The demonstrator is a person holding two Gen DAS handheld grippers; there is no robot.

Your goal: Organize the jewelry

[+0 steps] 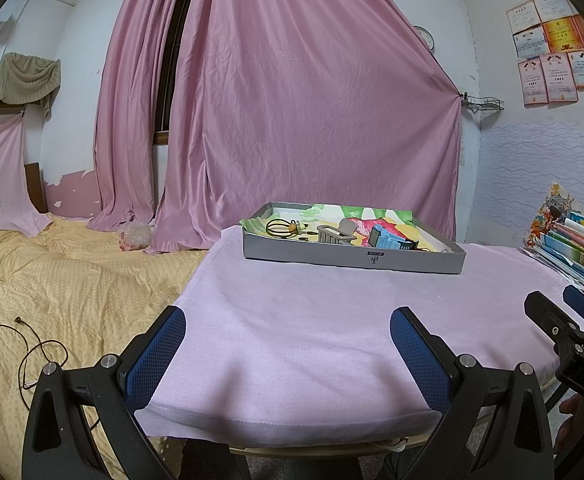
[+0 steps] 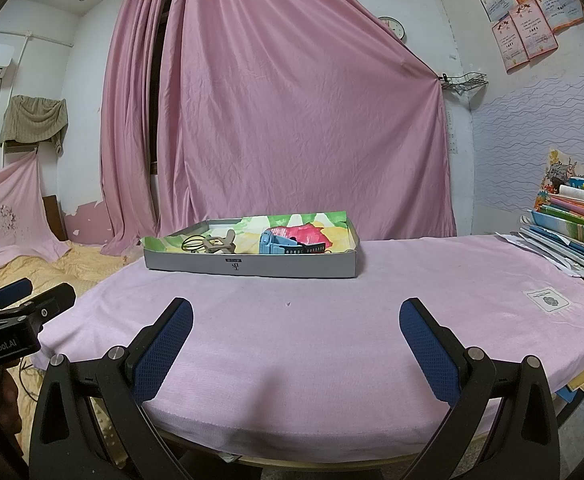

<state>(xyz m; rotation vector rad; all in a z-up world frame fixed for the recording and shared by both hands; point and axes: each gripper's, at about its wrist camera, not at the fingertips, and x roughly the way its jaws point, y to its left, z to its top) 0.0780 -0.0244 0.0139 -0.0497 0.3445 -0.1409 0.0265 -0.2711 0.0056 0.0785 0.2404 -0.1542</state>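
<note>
jewelry box point(image 1: 354, 258) far across tabletop point(image 1: 332, 320), long side facing both grippers, left gripper point(image 1: 288, 354) and right gripper point(image 2: 296, 350) released, empty, about equally distant

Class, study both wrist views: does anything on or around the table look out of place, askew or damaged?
Yes. The stack of books at the table's right edge leans and fans out untidily. The wall left of the curtain has peeling pink paint. The grey tray sits flat, its items jumbled.
</note>
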